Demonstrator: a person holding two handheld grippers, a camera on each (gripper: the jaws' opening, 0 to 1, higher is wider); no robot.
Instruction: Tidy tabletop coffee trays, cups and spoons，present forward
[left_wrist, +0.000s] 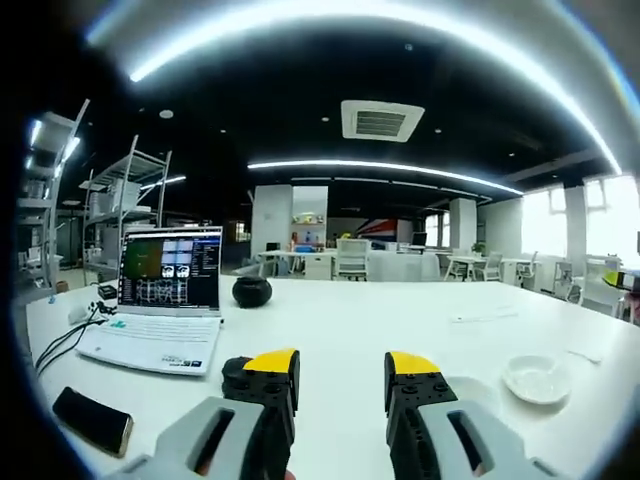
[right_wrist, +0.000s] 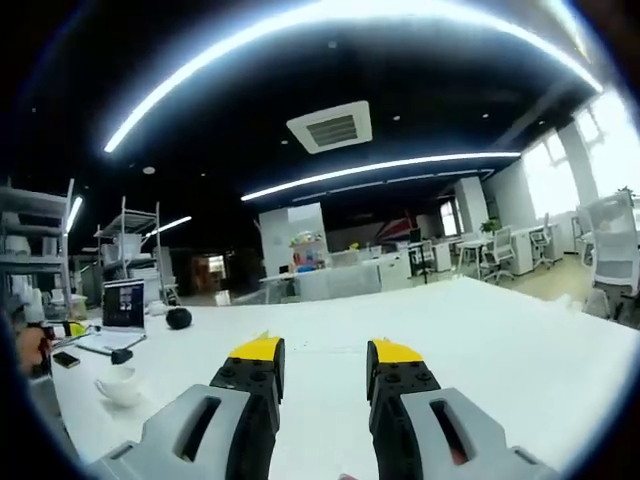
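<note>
Left gripper (left_wrist: 342, 372) and right gripper (right_wrist: 322, 356) both spread, empty — white saucer (left_wrist: 537, 378) washed out, contents indistinct.

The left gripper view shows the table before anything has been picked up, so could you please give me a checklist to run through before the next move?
1. Left gripper free to grasp: ok, jaws apart, nothing between them.
2. Right gripper free to grasp: ok, jaws apart and empty.
3. Saucer located: ok, it sits on the white table to the right of the left gripper.
4. Cup located: ok, it shows far left in the right gripper view.
5. Spoons and trays located: cannot tell, none can be made out.
6. Laptop and phone out of the way: ok, both lie off to the left.
</note>
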